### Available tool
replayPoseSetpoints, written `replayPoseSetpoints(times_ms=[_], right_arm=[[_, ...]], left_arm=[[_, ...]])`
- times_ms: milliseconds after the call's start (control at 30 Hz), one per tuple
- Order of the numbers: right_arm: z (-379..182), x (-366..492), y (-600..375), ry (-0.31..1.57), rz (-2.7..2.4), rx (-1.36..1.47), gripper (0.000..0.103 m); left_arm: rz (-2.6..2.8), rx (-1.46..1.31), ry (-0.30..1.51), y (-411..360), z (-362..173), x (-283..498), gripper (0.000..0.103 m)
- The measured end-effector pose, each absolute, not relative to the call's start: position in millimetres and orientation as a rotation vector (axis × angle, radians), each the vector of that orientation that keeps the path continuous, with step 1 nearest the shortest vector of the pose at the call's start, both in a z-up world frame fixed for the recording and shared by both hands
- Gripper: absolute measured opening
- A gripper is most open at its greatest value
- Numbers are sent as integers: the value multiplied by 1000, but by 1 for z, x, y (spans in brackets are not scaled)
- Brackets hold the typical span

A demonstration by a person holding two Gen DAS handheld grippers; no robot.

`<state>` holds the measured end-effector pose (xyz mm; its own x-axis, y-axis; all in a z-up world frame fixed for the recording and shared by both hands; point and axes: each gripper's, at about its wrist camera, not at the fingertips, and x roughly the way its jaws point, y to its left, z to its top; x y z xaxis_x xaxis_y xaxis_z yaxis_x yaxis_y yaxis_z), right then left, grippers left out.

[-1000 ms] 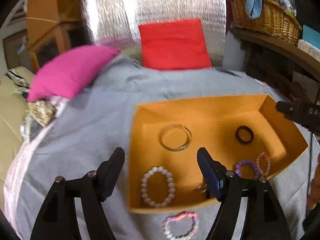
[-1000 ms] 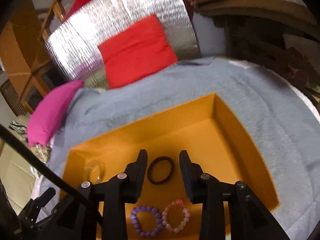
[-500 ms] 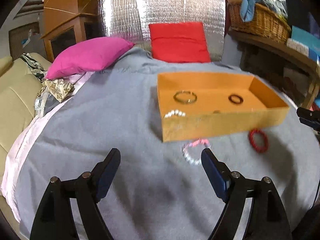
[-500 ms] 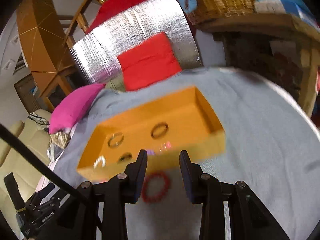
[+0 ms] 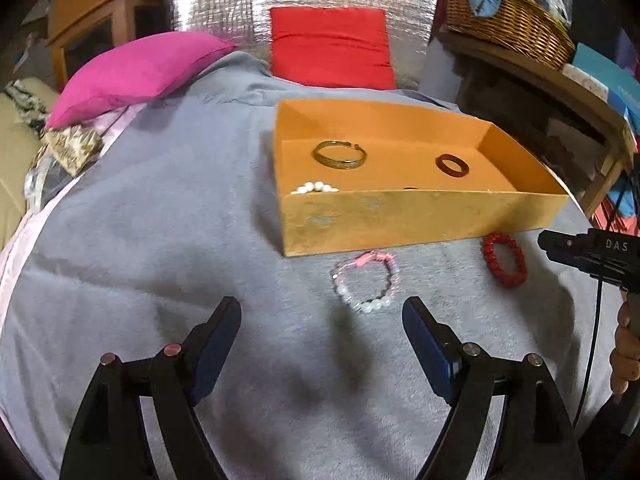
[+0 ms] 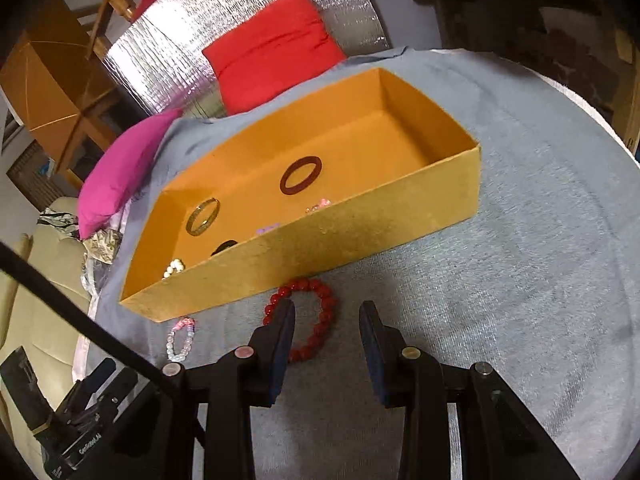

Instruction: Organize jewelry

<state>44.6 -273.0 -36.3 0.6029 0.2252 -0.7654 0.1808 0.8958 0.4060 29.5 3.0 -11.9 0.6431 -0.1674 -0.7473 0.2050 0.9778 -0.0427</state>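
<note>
Grey cloth [image 5: 160,240] under everything. L gripper [image 5: 322,334] hangs above it, jaws spread wide, holding nothing. R gripper [image 6: 326,336] is parted about a bracelet's width, also holding nothing; its left finger overlaps the red bracelet [image 6: 310,328] in the R wrist view, contact can't be told.

Just past the L fingers lies the pink/clear bracelet [image 5: 366,280], flat on the cloth, close to the box [image 5: 420,220] front wall. The red one is off to the right, also just outside that wall.

Step in hand, prob.: pick up the two loose bracelets and drop them in the box. For the red one, I'd shift the R gripper a bit left so both fingers straddle one side of the bead loop, go down to the cloth, pinch the beads rather than the hole, then lift clear of the wall before moving over.

Inside the box: gold bangle [image 5: 339,155], dark ring [image 5: 452,165], white beads [image 5: 316,188] at the near wall.

The R view alone shows pink and purple bits behind the wall; the L view alone shows the R gripper body from outside.
</note>
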Motion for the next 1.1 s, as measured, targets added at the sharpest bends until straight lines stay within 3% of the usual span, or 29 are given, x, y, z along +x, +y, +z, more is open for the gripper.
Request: replayPoseSetpoints(times_ms=[467,600,767,967,1067,1100], right_arm=[[-55,76,-251,1015,-29,340,35],[-57,78,-238,993,-78,218,18],[-58,71,-229,976,-98,127,11],[-55,51,-245,998,-65,145,11],[-55,45,-259,1027,-46,199,11],[-55,45,-264,1032,-39,220,11]], left_arm=[[-238,23,971,-26,-39,60,83],[-229,36,966,-27,-47,60,83],[-212,87,930,-31,-53,58,82],[-171,114,870,-35,-52,50,57],[-156,139,849,-35,-50,46,38],[-156,149,845,-36,-50,45,27]])
